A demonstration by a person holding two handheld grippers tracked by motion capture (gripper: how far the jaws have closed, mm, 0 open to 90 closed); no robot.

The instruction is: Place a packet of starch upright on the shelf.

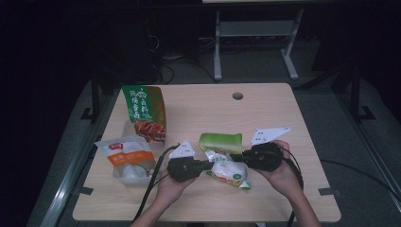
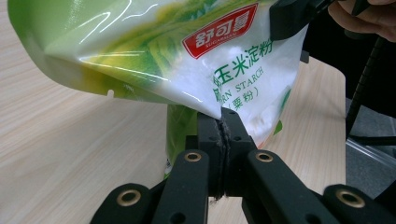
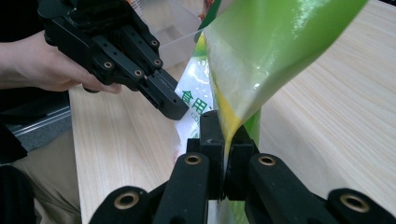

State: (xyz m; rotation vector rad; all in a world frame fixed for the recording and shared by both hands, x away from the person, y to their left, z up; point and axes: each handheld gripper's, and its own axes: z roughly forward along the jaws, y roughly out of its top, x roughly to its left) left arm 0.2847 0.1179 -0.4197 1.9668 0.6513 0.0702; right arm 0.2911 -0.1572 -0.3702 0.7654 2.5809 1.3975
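Already both grips are made: the left gripper [image 2: 223, 122] and right gripper [image 3: 223, 135] each stand clamped on the glossy green-and-white plastic corn-starch bag [image 1: 228, 171], held just above the pale wooden table [image 1: 265, 109]; what follows cannot be told.

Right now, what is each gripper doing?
Left gripper: shut on the corn starch bag.
Right gripper: shut on the corn starch bag.

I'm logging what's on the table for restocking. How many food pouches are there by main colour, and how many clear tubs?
Green pouches: 2, the corn starch bag held by both grippers, and the tall pouch at the back left.
Orange-and-white pouches: 1.
Clear tubs: 1.
Total: 4
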